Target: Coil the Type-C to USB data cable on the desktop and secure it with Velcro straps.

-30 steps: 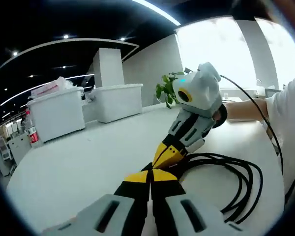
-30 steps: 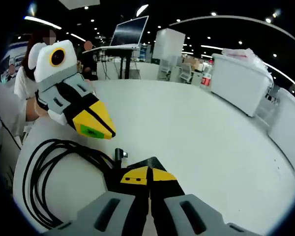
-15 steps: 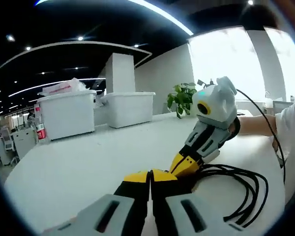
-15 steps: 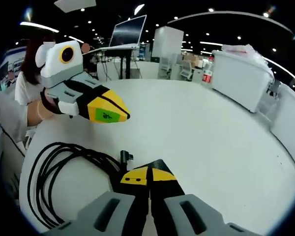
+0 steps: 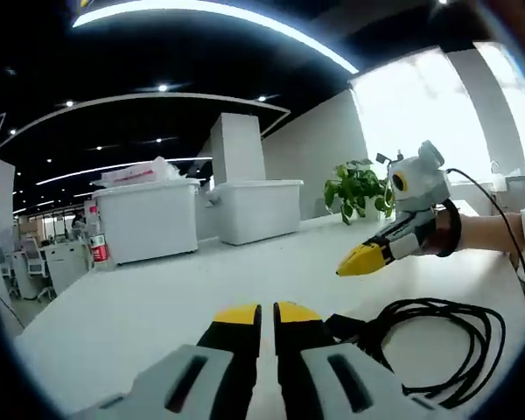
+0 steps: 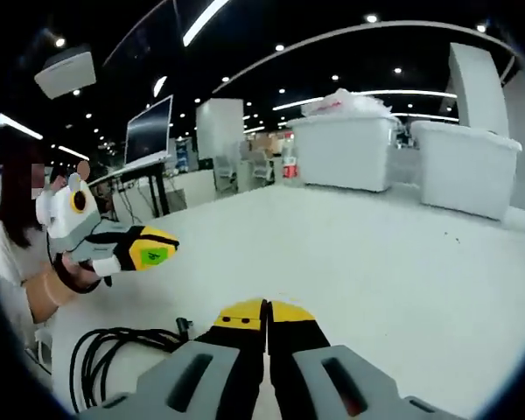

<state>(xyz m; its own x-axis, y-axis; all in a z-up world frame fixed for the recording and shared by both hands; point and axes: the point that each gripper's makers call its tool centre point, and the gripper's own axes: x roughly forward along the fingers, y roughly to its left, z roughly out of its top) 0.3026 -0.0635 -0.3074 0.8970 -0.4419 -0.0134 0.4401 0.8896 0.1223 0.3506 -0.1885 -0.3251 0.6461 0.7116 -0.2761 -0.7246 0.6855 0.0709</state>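
The black data cable [image 5: 446, 341] lies coiled in loose loops on the white table [image 5: 140, 306], with one dark end by my left jaws. In the right gripper view the coil [image 6: 114, 350] sits at the lower left, a connector sticking up from it. My left gripper [image 5: 268, 313] hovers beside the coil, its jaws a narrow gap apart with nothing between them; it also appears as a yellow-tipped gripper [image 6: 162, 249] held by a hand above the coil. My right gripper [image 6: 267, 308] is shut and empty, and is raised over the cable [image 5: 343, 269].
Two white storage bins [image 5: 149, 219] [image 5: 262, 208] and a potted plant [image 5: 359, 184] stand along the table's far side. The bins [image 6: 346, 149] [image 6: 468, 166] also appear in the right gripper view. A monitor on a stand [image 6: 149, 131] is behind the table. A person [image 6: 17, 236] sits at the left.
Both grippers have lifted and drawn back from the coil and away from each other. The left jaws have parted slightly. The coil stays on the table.
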